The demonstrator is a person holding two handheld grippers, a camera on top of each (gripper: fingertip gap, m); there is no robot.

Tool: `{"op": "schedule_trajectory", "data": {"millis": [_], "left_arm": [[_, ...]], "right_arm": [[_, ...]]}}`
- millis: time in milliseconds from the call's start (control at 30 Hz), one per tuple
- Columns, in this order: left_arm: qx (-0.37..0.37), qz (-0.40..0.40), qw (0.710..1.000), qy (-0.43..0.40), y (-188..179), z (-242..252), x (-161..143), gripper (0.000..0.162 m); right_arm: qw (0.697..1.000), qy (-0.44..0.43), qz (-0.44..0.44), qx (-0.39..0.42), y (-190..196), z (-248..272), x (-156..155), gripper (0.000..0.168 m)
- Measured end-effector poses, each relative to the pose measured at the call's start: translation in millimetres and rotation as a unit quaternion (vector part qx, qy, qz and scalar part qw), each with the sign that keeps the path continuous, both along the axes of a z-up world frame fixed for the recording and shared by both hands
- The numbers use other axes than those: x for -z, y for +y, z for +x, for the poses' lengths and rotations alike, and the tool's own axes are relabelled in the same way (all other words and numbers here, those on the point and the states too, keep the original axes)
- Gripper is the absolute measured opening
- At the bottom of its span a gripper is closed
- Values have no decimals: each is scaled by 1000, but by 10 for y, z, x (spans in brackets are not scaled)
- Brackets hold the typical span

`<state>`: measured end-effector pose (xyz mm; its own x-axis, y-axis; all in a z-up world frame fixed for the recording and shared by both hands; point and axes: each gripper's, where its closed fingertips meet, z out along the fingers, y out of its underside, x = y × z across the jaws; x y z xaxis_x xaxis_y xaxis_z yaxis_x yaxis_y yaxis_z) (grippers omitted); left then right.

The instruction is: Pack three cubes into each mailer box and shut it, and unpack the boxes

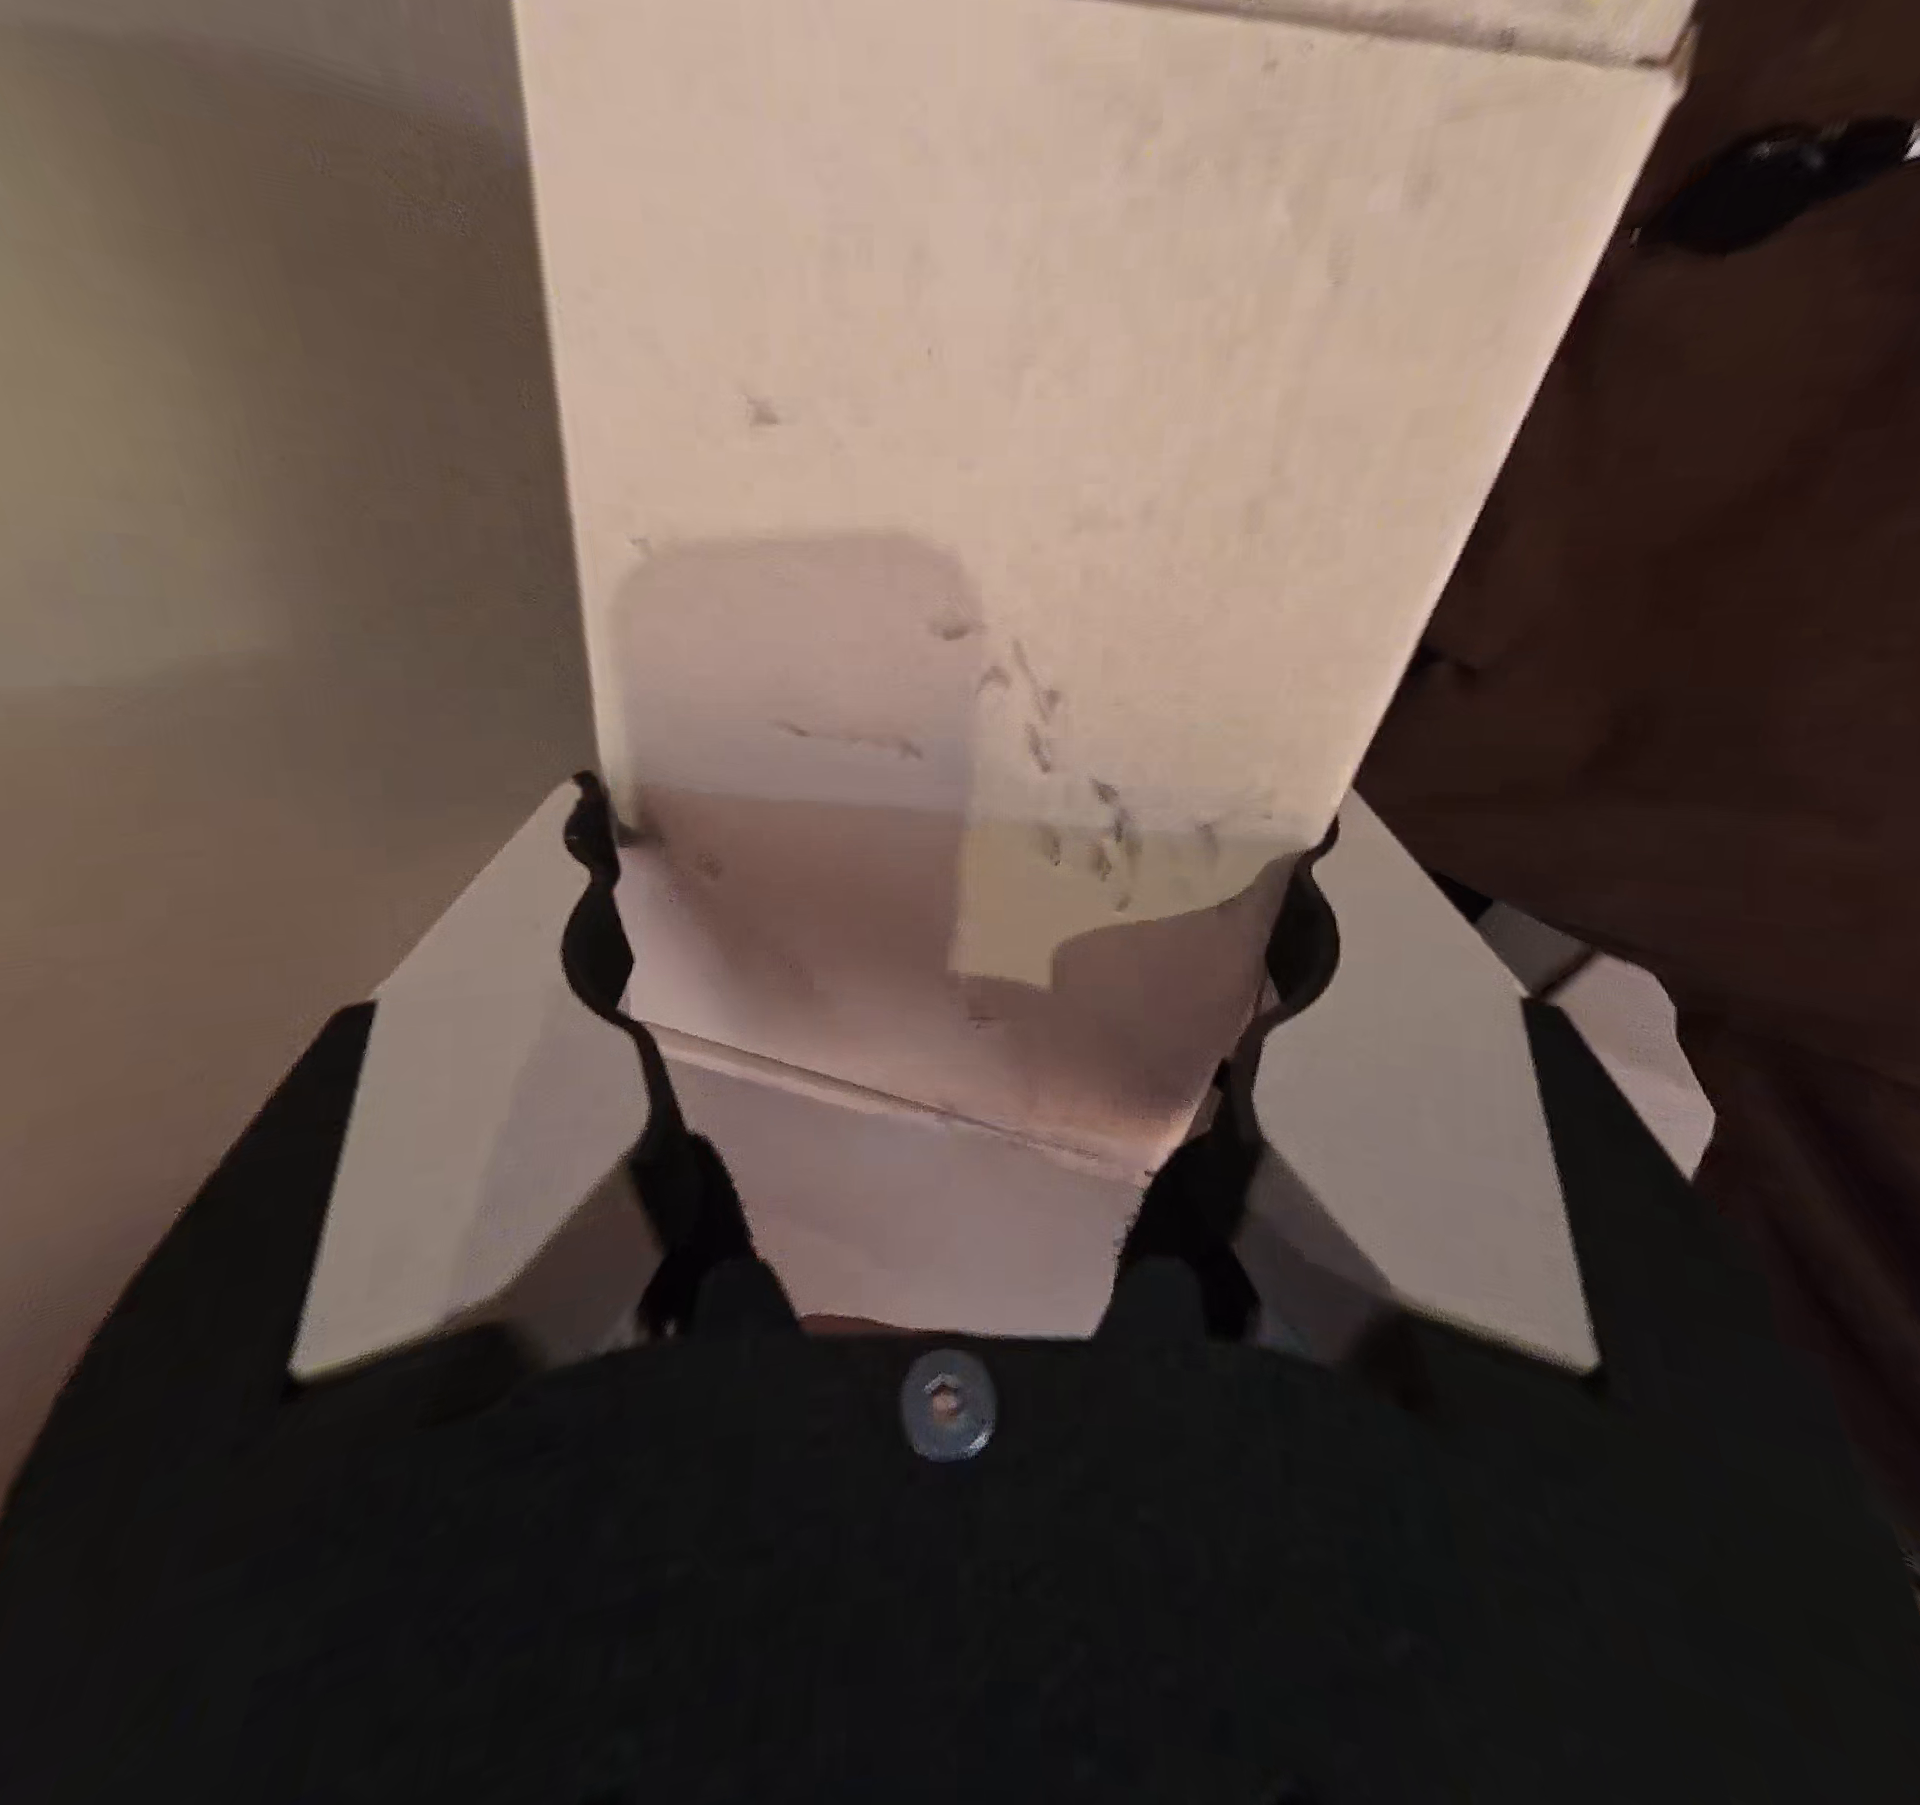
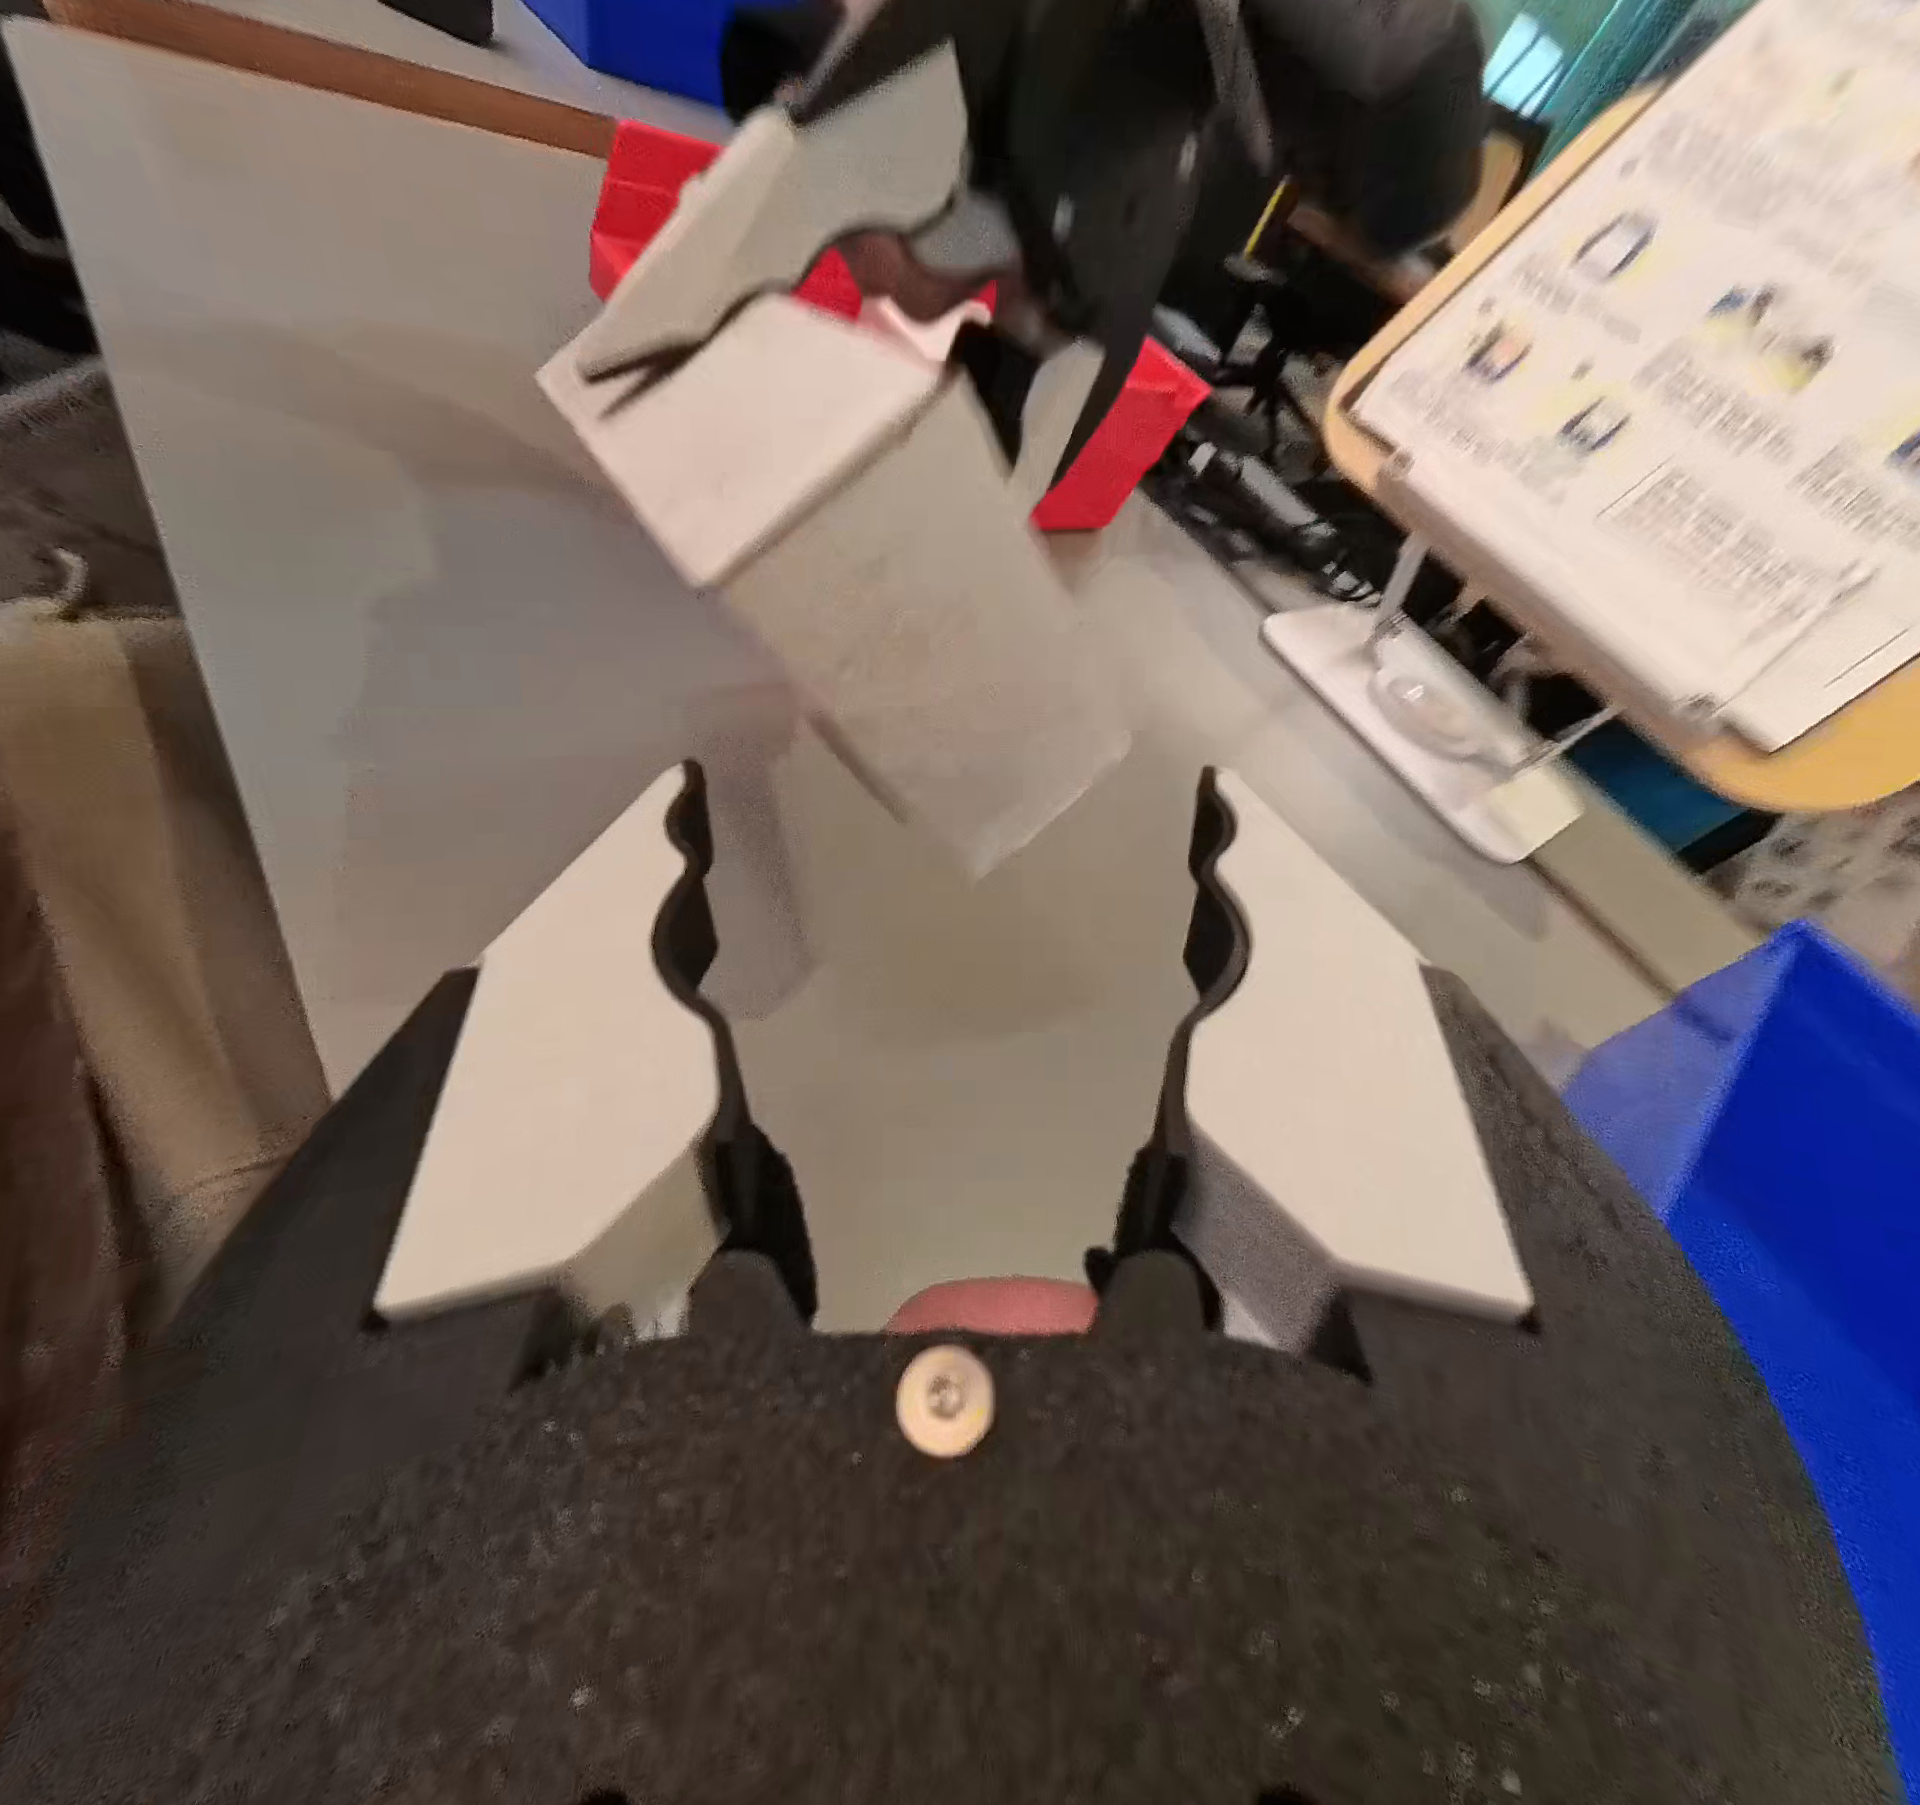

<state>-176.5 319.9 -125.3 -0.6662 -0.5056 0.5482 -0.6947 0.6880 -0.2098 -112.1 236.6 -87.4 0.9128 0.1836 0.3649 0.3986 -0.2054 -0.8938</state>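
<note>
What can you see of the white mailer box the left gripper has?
The mailer box is white, scuffed cardboard with a taped patch on one face. It is held off the grey table, tilted, gripped at one end between the left gripper's fingers. Whether it is shut is unclear. The right gripper is open and apart from it.

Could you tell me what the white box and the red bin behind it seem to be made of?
White box: likely matte paperboard, judging by its scuffed face, folded edges and taped patch. Red bin: probably smooth moulded plastic, given its even colour, though blur leaves this uncertain.
</note>
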Motion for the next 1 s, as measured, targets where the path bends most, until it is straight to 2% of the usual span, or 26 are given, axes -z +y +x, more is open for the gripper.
{"op": "schedule_trajectory", "data": {"millis": [67,133,200,267,333,400,500,567,633,700,767,833,1000], "left_arm": [[26,3,999,23,-119,-50,104,125],[38,-14,998,44,-252,-73,102,125],[48,-31,996,66,-359,-107,52,125],[60,-36,995,71,-435,-128,40,125],[67,-42,994,73,-523,-162,36,125],[70,-25,995,62,-535,-190,103,125],[36,-58,997,37,-621,-157,82,122],[8,-81,997,8,-625,-62,11,115],[-38,-87,994,-56,-569,116,-43,118],[-86,-102,978,-161,-517,311,-140,123],[-145,-134,946,-257,-478,454,-286,120],[-208,-132,909,-338,-360,546,-341,119],[-283,-148,829,-459,-291,431,-330,122]], "right_arm": [[999,-43,2,-27,-53,-109,-15,93],[995,-81,-16,-61,-73,-252,97,99],[990,-130,-21,-52,-22,-264,196,101],[987,-155,-1,-43,47,-274,202,88],[986,-155,11,-55,79,-326,193,75],[985,-157,-7,-70,61,-342,255,72],[987,-132,-3,-88,-6,-346,251,71],[991,-106,-3,-88,-49,-278,251,69],[995,-70,-6,-71,-81,-137,247,69],[998,-21,-8,-51,-100,25,243,69],[998,41,-13,-35,-95,161,251,69],[994,106,-22,-24,-60,268,283,69],[961,270,-58,-38,133,330,384,69]]}}
